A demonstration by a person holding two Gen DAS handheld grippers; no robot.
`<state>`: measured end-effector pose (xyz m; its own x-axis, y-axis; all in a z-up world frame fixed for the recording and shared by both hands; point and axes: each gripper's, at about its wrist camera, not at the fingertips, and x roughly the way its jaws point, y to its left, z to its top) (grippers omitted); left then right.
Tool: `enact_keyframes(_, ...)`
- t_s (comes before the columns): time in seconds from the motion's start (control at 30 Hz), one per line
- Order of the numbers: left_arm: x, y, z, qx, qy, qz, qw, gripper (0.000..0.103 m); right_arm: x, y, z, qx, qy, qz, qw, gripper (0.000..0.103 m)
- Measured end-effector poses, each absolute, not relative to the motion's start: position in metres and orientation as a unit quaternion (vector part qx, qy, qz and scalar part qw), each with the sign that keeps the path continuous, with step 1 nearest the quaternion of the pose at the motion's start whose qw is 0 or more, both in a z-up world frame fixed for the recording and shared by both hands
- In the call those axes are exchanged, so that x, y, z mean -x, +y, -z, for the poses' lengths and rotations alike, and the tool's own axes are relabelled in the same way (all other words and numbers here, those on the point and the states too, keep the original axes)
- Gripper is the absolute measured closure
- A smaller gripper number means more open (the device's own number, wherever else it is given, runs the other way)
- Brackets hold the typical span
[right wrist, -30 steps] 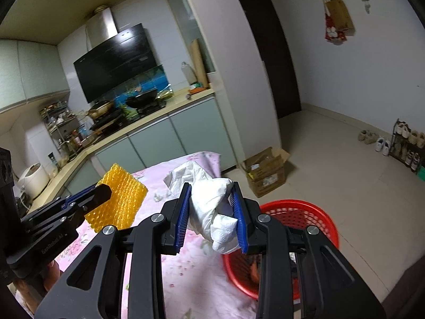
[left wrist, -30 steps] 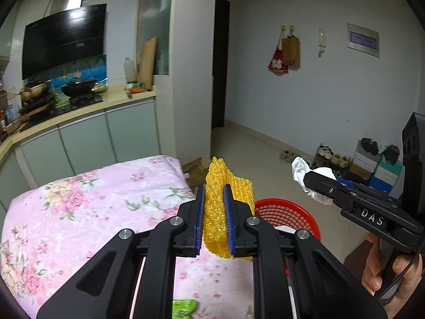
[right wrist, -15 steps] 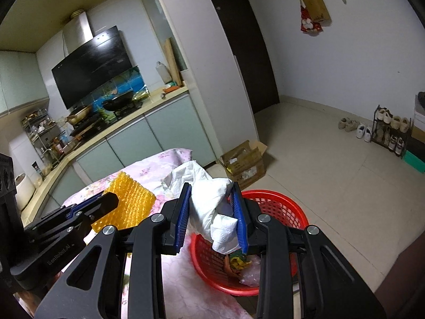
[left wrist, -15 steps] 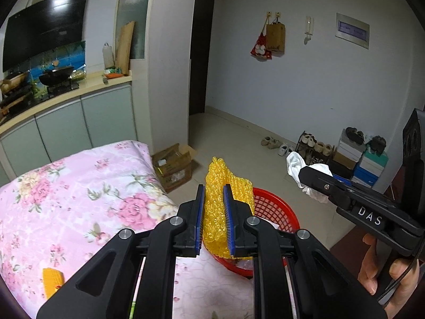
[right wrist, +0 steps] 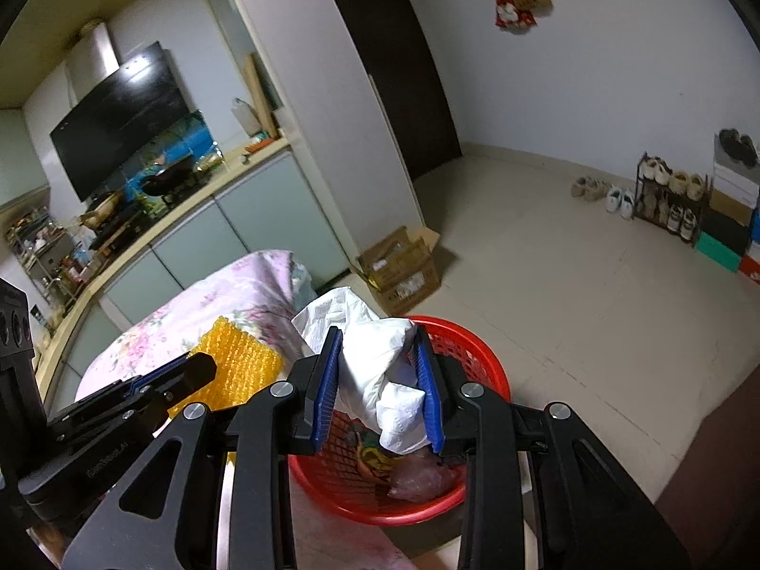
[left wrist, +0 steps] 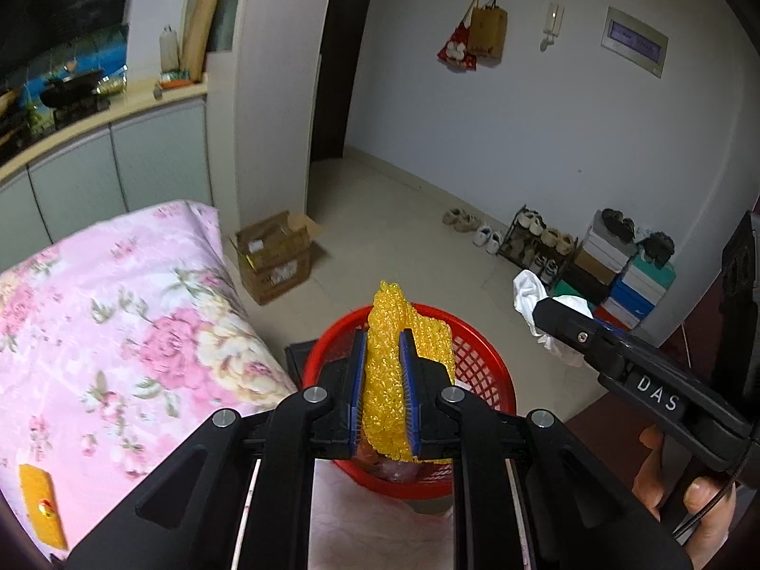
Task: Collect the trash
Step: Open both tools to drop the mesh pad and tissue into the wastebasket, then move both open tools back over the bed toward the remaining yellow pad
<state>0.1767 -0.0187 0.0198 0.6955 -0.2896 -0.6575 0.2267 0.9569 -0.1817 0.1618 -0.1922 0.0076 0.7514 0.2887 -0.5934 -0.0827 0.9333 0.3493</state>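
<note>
Left wrist view: left gripper (left wrist: 384, 380) pinches yellow bubble wrap (left wrist: 387, 332) at centre frame over red basket (left wrist: 484, 356); right gripper (right wrist: 382, 394) clamps crumpled white tissue (right wrist: 380, 361).

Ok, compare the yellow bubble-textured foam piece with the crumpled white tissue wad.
The yellow bubble-textured foam piece is a bumpy, folded sheet; the crumpled white tissue wad is smooth and bunched. The left gripper clamps the foam, the right gripper the tissue. Both hang over the red mesh basket.

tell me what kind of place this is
Most likely a small home: a kitchen counter with a black range hood, and a shoe rack standing by the wall.
</note>
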Motion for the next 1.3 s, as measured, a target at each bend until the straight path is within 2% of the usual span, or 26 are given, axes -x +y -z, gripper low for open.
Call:
enact_keyframes(0.47, -0.208, -0.040, 0.043, 0.033, 0.442, 0.140, 0.886, 0.090, -0.201, -0.188, 0.032, -0.170, 0.412, -0.103, 0.889, 0.071)
enact_keyframes(0.53, -0.209, -0.037, 0.043, 0.037, 0.442, 0.139, 0.886, 0.086, -0.203, -0.189, 0.034, -0.172, 0.418, -0.104, 0.886, 0.065)
enact_keyframes(0.57, -0.209, -0.037, 0.043, 0.039, 0.442, 0.139, 0.885, 0.081, -0.204, -0.190, 0.036, -0.177, 0.420, -0.105, 0.884, 0.058)
enact_keyframes(0.6, -0.209, -0.034, 0.041, 0.042, 0.441, 0.138, 0.886, 0.070, -0.204, -0.192, 0.037, -0.182, 0.422, -0.105, 0.882, 0.056)
enact_keyframes(0.67, -0.208, -0.030, 0.038, 0.049, 0.438, 0.133, 0.888, 0.055, -0.204, -0.194, 0.038, -0.189, 0.423, -0.104, 0.880, 0.054)
enact_keyframes(0.8, -0.203, -0.018, 0.029, 0.064, 0.432, 0.120, 0.892, 0.041, -0.199, -0.199, 0.036, -0.198, 0.421, -0.102, 0.879, 0.052)
enact_keyframes(1.0, -0.182, 0.000, 0.001, 0.073, 0.400, 0.090, 0.909, 0.030, -0.184, -0.198, 0.020, -0.191, 0.396, -0.101, 0.893, 0.052)
enact_keyframes(1.2, -0.160, 0.014, -0.023, 0.081, 0.385, 0.077, 0.916, 0.029, -0.171, -0.185, 0.004, -0.174, 0.368, -0.111, 0.906, 0.052)
enact_keyframes(1.3, -0.147, 0.020, -0.035, 0.068, 0.373, 0.065, 0.923, 0.029, -0.161, -0.175, -0.004, -0.164, 0.351, -0.124, 0.914, 0.047)
